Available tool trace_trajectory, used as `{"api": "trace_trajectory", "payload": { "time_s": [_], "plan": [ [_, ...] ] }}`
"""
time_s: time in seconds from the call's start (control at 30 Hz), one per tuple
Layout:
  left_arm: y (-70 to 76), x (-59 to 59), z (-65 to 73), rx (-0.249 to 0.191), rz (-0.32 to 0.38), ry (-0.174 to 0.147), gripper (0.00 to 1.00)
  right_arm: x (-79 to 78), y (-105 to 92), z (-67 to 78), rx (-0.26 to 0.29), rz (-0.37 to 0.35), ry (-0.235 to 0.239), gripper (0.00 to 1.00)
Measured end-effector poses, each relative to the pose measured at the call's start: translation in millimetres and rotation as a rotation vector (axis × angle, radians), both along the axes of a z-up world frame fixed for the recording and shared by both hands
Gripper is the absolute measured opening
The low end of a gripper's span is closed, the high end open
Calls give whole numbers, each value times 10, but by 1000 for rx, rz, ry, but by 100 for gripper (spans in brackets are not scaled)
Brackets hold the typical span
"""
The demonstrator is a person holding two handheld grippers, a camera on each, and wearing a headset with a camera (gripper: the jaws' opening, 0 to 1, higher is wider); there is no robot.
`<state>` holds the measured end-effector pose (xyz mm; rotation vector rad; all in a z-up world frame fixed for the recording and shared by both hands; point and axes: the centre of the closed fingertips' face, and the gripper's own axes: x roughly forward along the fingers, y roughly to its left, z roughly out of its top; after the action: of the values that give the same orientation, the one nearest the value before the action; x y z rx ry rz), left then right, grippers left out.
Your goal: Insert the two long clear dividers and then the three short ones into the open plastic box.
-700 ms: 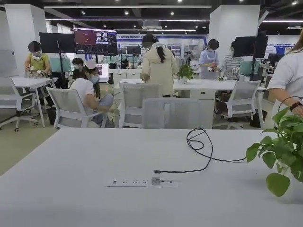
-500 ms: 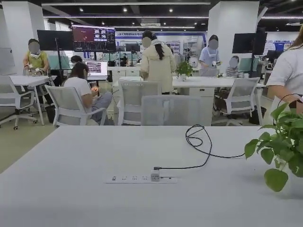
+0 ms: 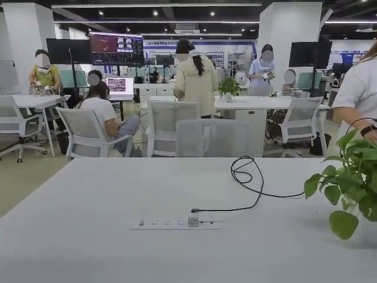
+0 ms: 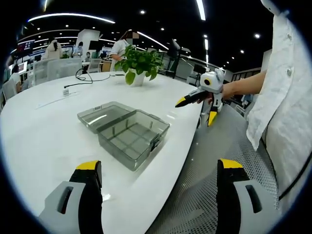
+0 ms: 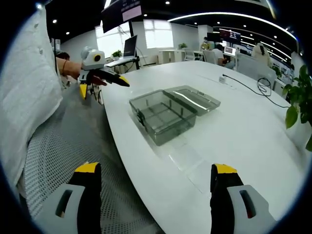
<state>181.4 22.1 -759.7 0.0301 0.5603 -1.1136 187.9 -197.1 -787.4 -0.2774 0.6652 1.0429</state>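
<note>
**Desk nearly unchanged, both grippers open and empty**

Since half a second ago almost nothing has moved in the head view. The power strip [image 3: 175,224], the black cable [image 3: 247,177] and the plant [image 3: 347,188] at 3 o'clock keep their places on the white desk [image 3: 82,224]. Only the people in the background have shifted a little.

In the right gripper view some clear flat pieces [image 5: 187,158] lie on the desk at 5 o'clock of the box [image 5: 158,117], just beside it. They are very hard to make out. The box stands open near the desk edge, and its lid [image 5: 195,97] lies flat at 2 o'clock, touching it. Faint lines cross the inside of the box; I cannot tell if they are dividers.

The left hand-held gripper [image 4: 158,165] and the right hand-held gripper [image 5: 156,168] both have the jaws spread wide and hold nothing. Both are apart from the box.
</note>
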Motion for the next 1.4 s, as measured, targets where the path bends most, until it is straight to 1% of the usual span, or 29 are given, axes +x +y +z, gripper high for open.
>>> {"api": "trace_trajectory", "payload": {
  "time_s": [0.47, 1.1, 1.27, 1.4],
  "plan": [
    [-10, 2, 5, 4, -10, 1, 100, -2, 8, -5, -4, 6, 1, 93],
    [7, 49, -1, 7, -10, 10, 100, 30, 39, -9, 5, -1, 5, 93],
    [24, 65, 5, 6, -6, 11, 100, 43, 43, -11, 5, -1, 4, 92],
    [69, 96, 14, 9, 0, 10, 100, 57, 66, -8, 10, -2, 2, 92]
  ]
}}
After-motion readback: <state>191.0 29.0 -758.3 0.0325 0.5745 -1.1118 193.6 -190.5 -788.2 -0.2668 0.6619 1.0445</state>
